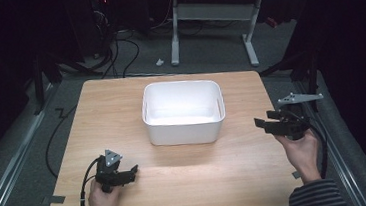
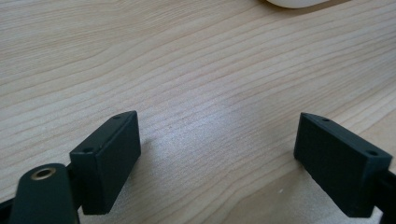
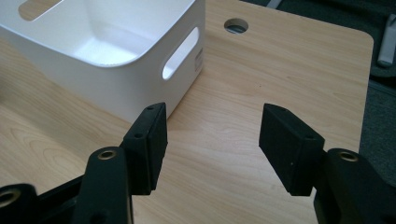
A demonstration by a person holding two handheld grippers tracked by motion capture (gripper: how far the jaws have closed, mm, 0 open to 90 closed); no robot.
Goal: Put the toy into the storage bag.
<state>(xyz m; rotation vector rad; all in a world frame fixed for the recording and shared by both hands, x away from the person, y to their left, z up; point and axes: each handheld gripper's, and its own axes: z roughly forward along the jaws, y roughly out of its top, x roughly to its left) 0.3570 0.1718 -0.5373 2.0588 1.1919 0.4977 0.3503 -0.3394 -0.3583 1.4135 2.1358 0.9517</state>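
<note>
Both black 2-jaw grippers, left gripper (image 1: 127, 174) and right gripper (image 1: 268, 124), stood spread and empty; the right, near the table's right edge, risked knocking the white rectangular plastic bin (image 1: 185, 131) askew.

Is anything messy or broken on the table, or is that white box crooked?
Nothing stands out. The white box sits upright and square in the middle of the wooden table, and it looks empty and whole. Nothing is spilled. The left tongs and right tongs are both open and hold nothing.
</note>
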